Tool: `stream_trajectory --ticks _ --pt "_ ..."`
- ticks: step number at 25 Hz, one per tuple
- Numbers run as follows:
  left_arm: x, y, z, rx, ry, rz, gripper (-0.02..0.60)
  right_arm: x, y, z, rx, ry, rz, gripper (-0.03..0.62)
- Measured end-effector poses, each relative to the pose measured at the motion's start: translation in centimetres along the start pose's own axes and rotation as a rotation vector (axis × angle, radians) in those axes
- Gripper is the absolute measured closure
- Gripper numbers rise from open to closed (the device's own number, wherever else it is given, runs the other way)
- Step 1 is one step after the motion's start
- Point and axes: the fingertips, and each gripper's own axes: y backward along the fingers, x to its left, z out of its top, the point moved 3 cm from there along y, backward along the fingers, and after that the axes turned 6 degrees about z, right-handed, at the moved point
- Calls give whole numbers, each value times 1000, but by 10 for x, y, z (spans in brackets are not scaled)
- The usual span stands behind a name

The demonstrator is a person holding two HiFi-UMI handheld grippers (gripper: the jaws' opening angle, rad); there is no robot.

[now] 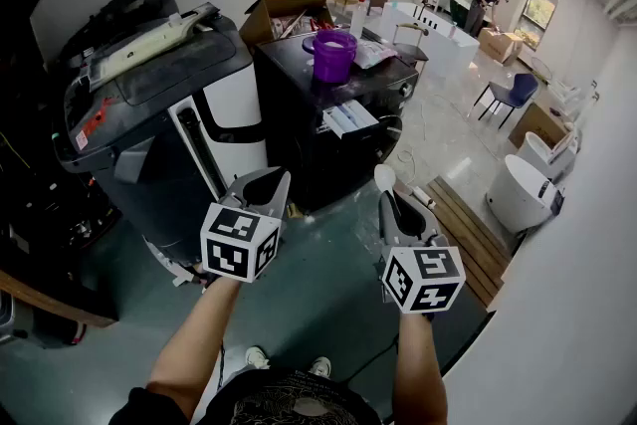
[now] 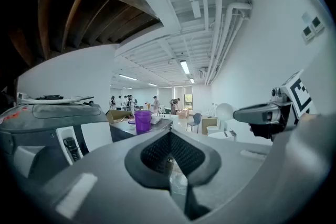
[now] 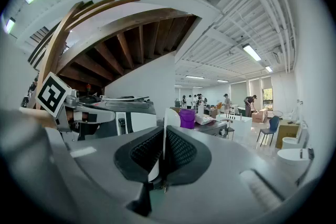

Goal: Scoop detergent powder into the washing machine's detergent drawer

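Note:
My right gripper point(image 1: 390, 197) is shut on the handle of a white scoop point(image 1: 384, 177), whose bowl sticks up past the jaws point(image 3: 171, 118). My left gripper point(image 1: 277, 176) is shut with nothing in it, level with the right one and about a hand's width to its left. Both hang in the air in front of a black unit point(image 1: 299, 114) with a purple bucket point(image 1: 334, 55) on top. A white drawer-like tray point(image 1: 350, 117) sticks out of the unit's front. A dark grey machine point(image 1: 149, 105) with a lid stands to the left. No powder is visible in the scoop.
A cardboard box point(image 1: 284, 15) sits behind the bucket. Wooden planks point(image 1: 468, 224) lie on the floor at right, beside white fixtures point(image 1: 523, 189) and a blue chair point(image 1: 513, 93). Several people stand at tables far back. A wall runs along the right.

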Motion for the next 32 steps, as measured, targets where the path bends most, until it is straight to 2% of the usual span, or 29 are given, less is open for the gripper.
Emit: stream_trajectory --ticks 15,23,32 --pt "-25 -4 -2 16 -12 -7 581 -13 14 -3 -17 -18 18 556" --pt "-54 -20 -2 40 -7 -29 581 -39 21 -6 -19 -23 50 554" --pt "-86 -45 1 37 -27 -4 581 -78 27 -13 -12 -22 86 556"
